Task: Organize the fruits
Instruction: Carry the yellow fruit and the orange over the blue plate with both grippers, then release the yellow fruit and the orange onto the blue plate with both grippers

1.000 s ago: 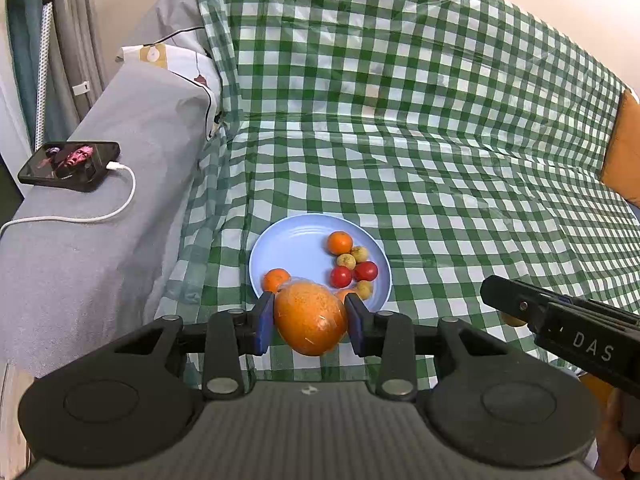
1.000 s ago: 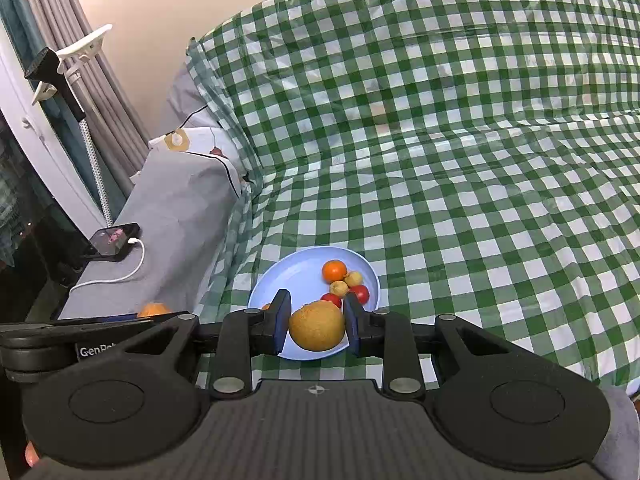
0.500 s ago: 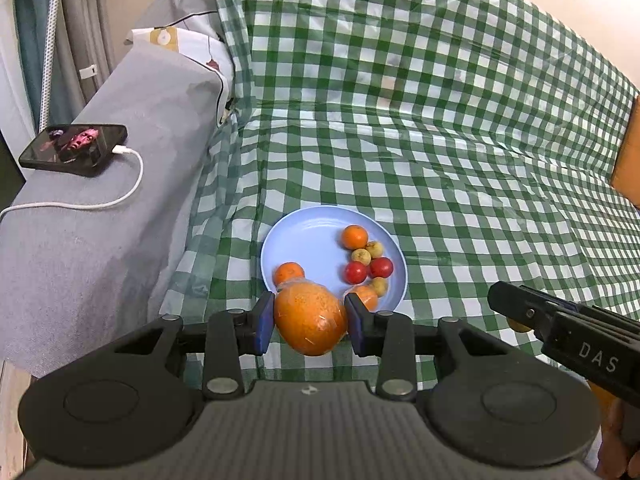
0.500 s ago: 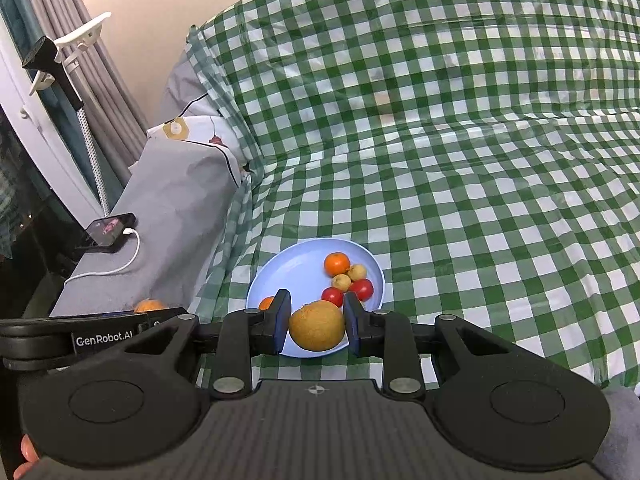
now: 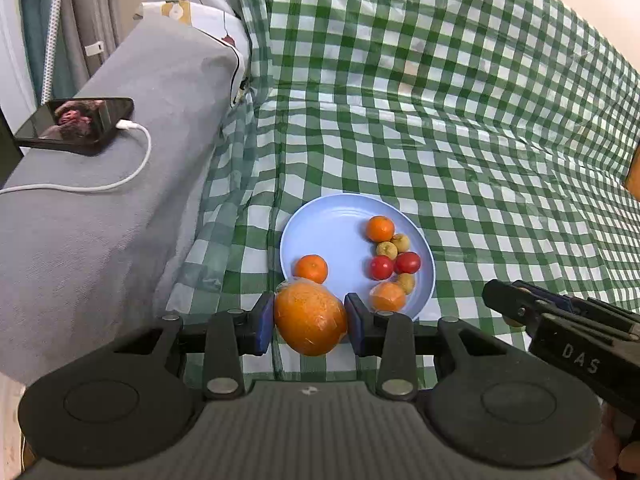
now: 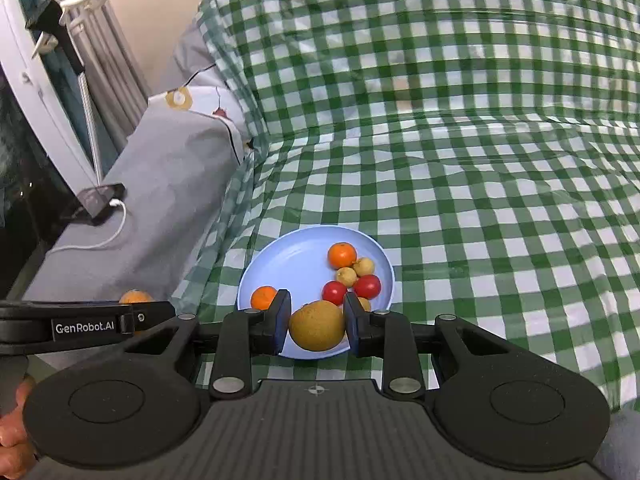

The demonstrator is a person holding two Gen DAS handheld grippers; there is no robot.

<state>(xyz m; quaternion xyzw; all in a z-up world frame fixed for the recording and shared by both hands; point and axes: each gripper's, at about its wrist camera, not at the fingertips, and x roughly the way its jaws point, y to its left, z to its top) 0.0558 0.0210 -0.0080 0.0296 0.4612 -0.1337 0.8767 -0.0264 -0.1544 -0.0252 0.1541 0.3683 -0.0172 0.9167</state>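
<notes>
My left gripper [image 5: 310, 322] is shut on a large orange wrapped in clear film [image 5: 310, 318], held just over the near left rim of a light blue plate [image 5: 324, 224]. My right gripper [image 6: 316, 324] is shut on a brown-yellow pear [image 6: 317, 325], above the near edge of the same plate [image 6: 288, 256]. On the plate lie small tangerines [image 5: 380, 229], two red tomatoes [image 5: 395, 265] and small yellowish fruits [image 5: 387, 249]. The right gripper's side [image 5: 560, 328] shows at the right of the left wrist view.
The plate rests on a green-and-white checked cloth [image 5: 440, 140] over a sofa seat. A grey armrest [image 5: 100, 220] at the left carries a phone [image 5: 76, 124] on a white charging cable [image 5: 120, 180]. A hand [image 6: 12, 424] shows at the lower left.
Both grippers have come forward and down toward the plate, which now looks larger and closer. Each still grips its fruit.
</notes>
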